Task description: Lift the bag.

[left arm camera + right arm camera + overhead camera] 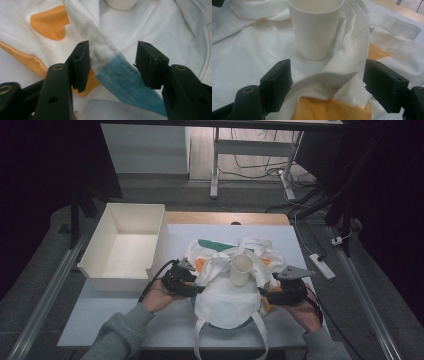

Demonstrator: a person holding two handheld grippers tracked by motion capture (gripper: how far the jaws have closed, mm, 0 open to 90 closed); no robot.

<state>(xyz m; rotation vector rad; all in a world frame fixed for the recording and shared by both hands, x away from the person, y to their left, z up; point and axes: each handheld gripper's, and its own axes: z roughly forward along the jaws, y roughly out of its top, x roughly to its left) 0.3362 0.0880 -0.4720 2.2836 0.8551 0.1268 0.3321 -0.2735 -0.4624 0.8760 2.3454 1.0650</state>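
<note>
A white cloth bag [225, 300] with orange and teal patches lies crumpled on the table, and a white paper cup [241, 269] stands upright on it. My left gripper [194, 288] is at the bag's left edge. In the left gripper view its jaws [112, 65] stand apart around a folded white band [97, 42] that ends in a blue piece [125, 82]; a gap shows beside the right pad. My right gripper [264, 294] is at the bag's right edge, its jaws [327, 80] wide apart over a raised white fold [347, 62] just in front of the cup [315, 27].
An empty white bin [125, 245] stands at the table's left, close behind my left hand. The bag's straps [262, 335] trail off the near edge of the white table top [100, 315]. Beyond the table are desk legs and cables on the floor.
</note>
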